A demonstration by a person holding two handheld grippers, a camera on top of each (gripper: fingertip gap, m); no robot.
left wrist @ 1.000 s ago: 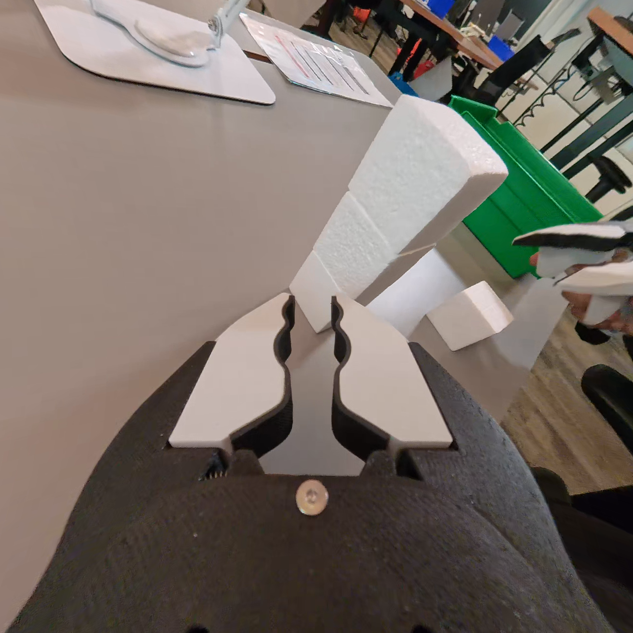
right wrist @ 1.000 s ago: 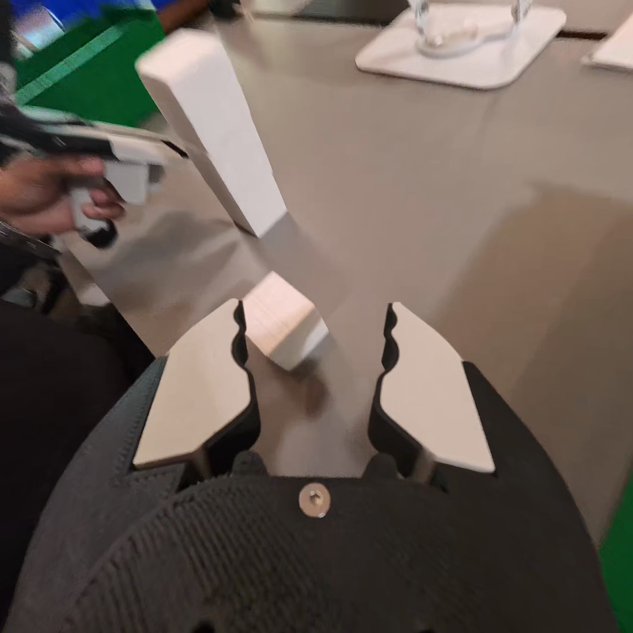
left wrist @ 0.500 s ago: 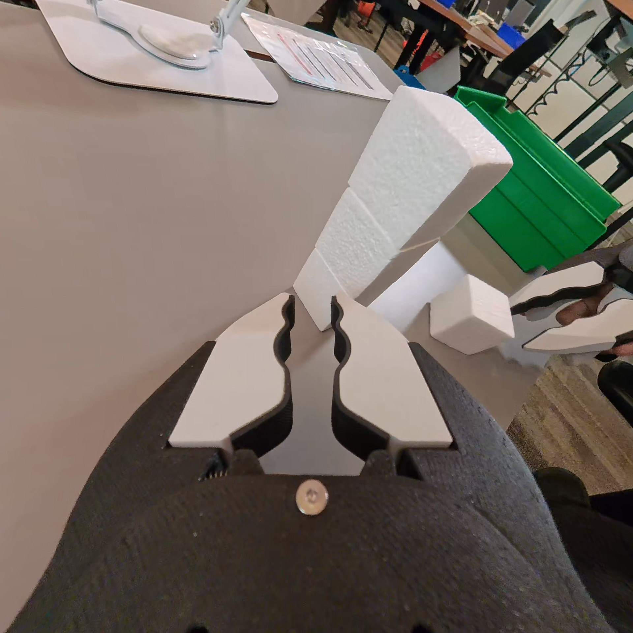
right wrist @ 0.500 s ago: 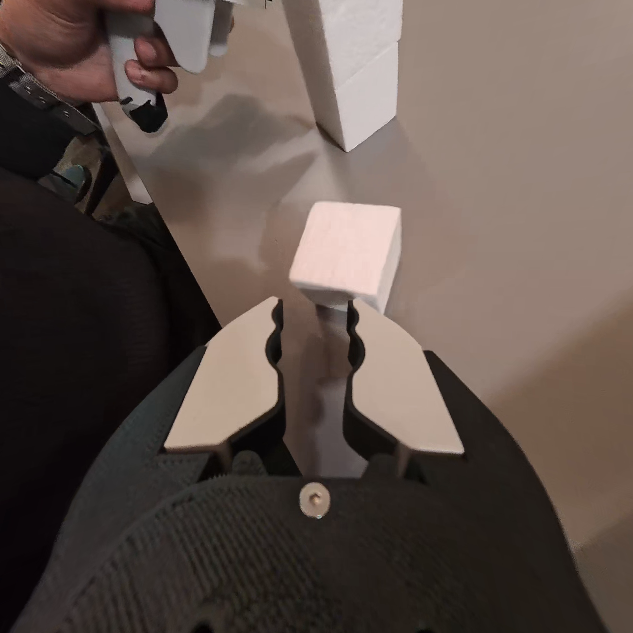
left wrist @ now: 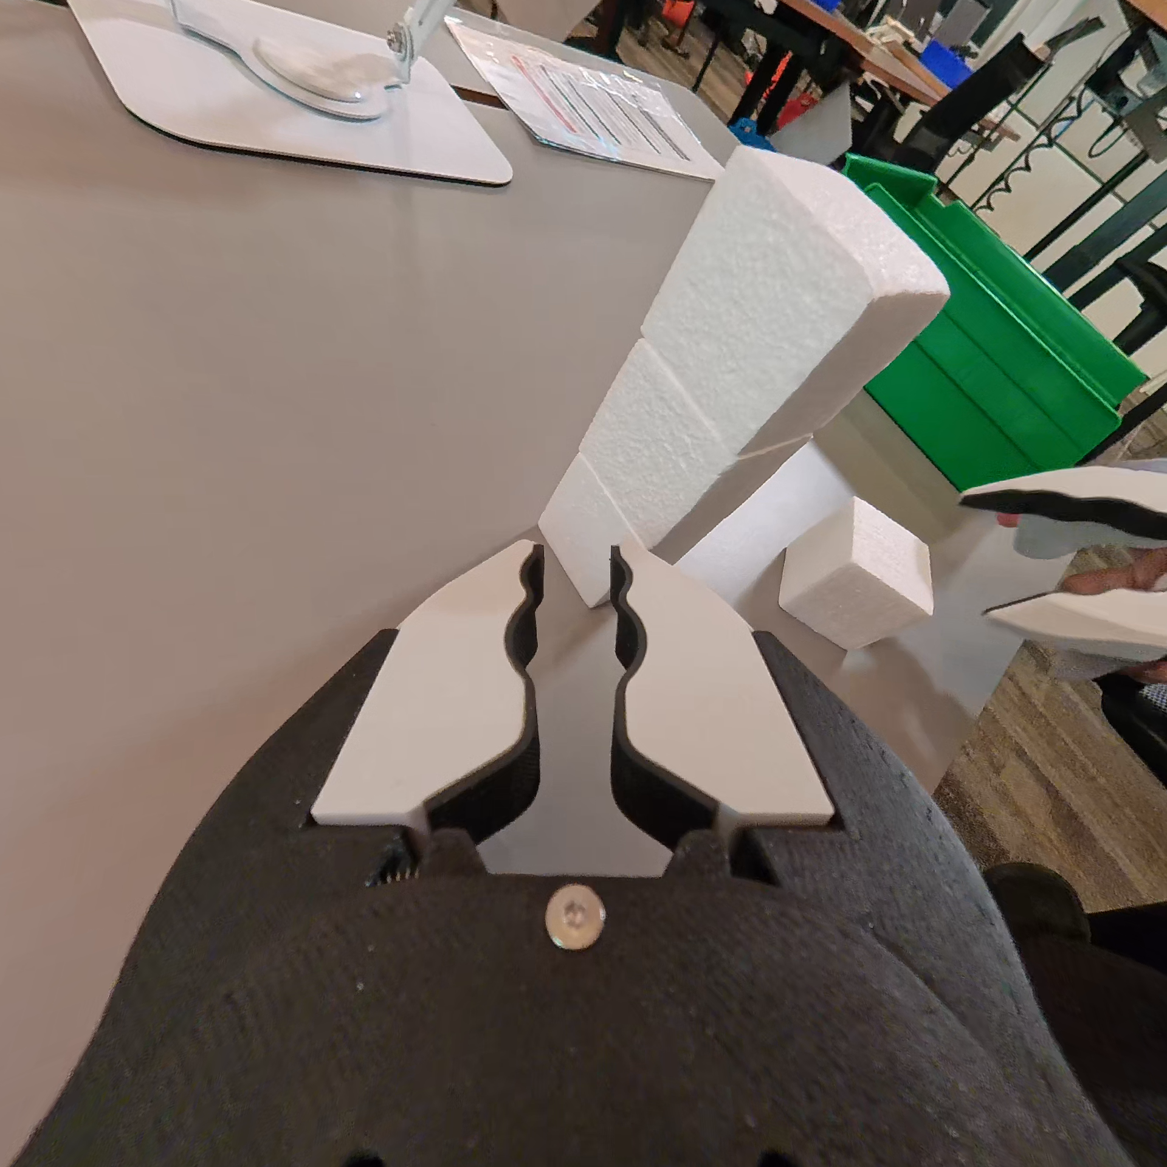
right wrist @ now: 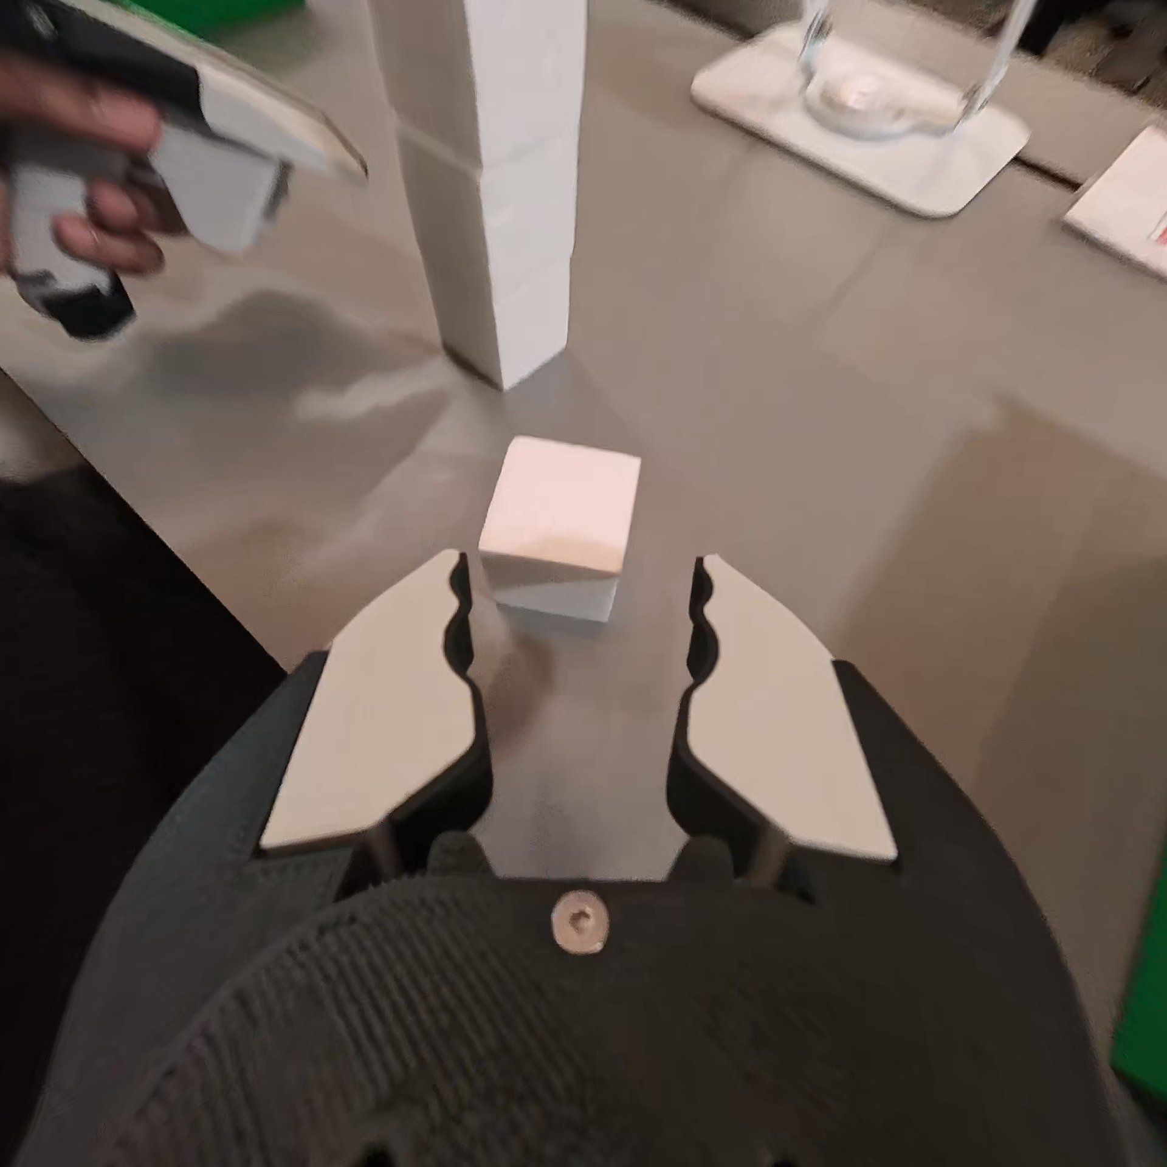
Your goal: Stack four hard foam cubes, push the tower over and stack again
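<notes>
Surface: grey tabletop (left wrist: 252, 379), wood floor beyond | L gripper (left wrist: 576, 556) narrow gap, empty, at foam stack (left wrist: 726, 391) base | R gripper (right wrist: 580, 568) spread wide, empty, near foam cube (right wrist: 562, 505) | green bin (left wrist: 1010, 353) beside table.

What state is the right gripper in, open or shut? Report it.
Open. The right gripper shows a wide gap between its fingers, empty, just short of the loose foam cube.

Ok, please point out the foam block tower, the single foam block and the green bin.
foam block tower (left wrist: 745, 353): left wrist view, on its textured side face.
single foam block (right wrist: 562, 505): right wrist view, on its top face.
green bin (left wrist: 1010, 353): left wrist view, on its outer side wall.
</notes>
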